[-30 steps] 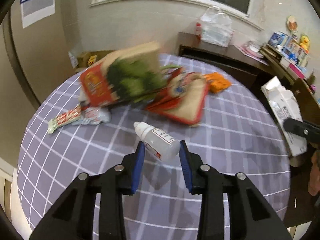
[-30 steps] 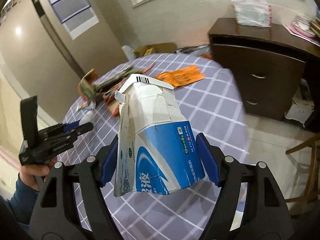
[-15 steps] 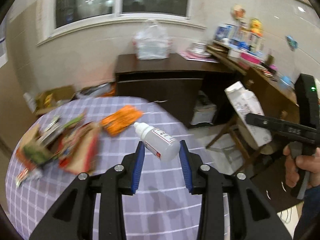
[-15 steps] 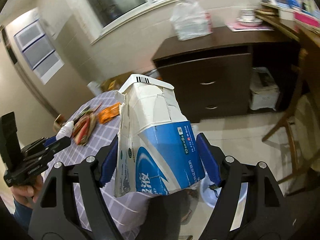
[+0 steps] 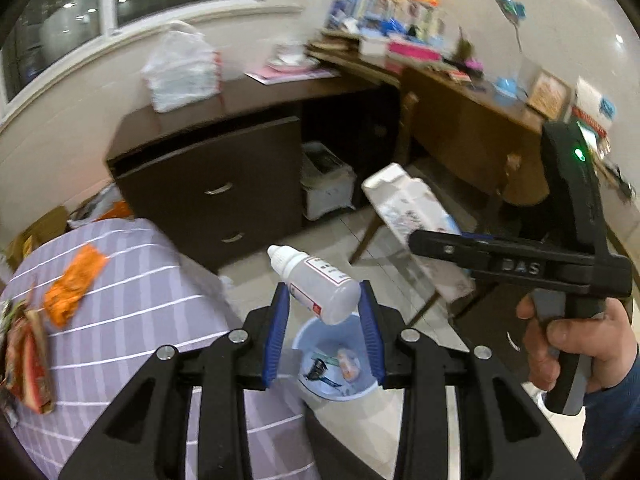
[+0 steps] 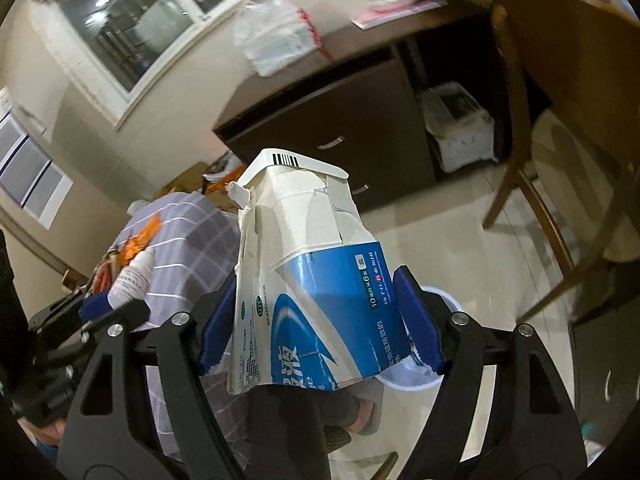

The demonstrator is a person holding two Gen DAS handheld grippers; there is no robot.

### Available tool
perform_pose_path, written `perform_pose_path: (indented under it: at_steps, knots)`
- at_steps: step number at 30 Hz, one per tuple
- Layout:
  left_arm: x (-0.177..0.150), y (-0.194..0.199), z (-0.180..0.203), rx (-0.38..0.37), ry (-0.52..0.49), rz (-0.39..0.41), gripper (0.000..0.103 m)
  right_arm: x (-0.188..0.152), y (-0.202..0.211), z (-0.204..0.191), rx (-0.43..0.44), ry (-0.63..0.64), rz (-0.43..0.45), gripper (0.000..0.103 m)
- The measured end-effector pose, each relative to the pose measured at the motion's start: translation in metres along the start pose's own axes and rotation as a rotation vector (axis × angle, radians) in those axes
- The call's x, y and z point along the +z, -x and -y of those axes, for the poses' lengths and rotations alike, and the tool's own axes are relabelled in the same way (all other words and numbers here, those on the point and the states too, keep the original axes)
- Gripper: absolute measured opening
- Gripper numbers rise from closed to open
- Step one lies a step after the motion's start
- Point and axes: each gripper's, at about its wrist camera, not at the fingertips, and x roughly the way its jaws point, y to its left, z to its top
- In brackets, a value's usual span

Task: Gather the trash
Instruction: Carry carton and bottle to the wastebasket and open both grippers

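- Below and just ahead of the left hand-held gripper [image 5: 324, 336], a blue bin [image 5: 312, 330] stands on the floor, seen through the gap between the fingers, with a few scraps already inside.
- Left hand-held gripper is clamped on a small white bottle [image 5: 316, 284]; the bottle's long axis runs forward and to the left, cap [image 5: 276, 252] leading, base between the pads.
- Right hand-held gripper [image 6: 318, 320] is clamped on a torn blue-and-white carton [image 6: 308, 280], whose long axis points forward along the fingers, the barcoded end farthest out.
- From the right hand-held gripper, the bin [image 6: 442, 296] lies below and slightly right; only its pale rim shows past the carton.
- Judged from both views, the left one is nearer to being over the bin; the right sits beside it, to its right and a little ahead.
- Behind and left of both lies the desk [image 5: 120, 312], its checked cloth still carrying an orange wrapper [image 5: 74, 284] and other packets.
- A drop looks likely next, bottle first.
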Motion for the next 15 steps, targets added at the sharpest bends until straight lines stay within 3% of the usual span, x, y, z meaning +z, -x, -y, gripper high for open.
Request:
perform_pose_path:
  at_steps: [11,13,15]
  knots:
    - [0.002,-0.099,0.037,-0.031,-0.099,-0.235,0.037,-0.012,-0.063,0.063,-0.023,-0.155,-0.14,0.078]
    - [0.004,-0.111,0.034,-0.003,-0.084,-0.265,0.07,-0.016,-0.073,0.073,-0.024,-0.194,-0.164,0.084]
    - [0.006,-0.114,0.028,0.028,-0.059,-0.252,0.08,-0.019,-0.079,0.082,-0.033,-0.23,-0.179,0.09]
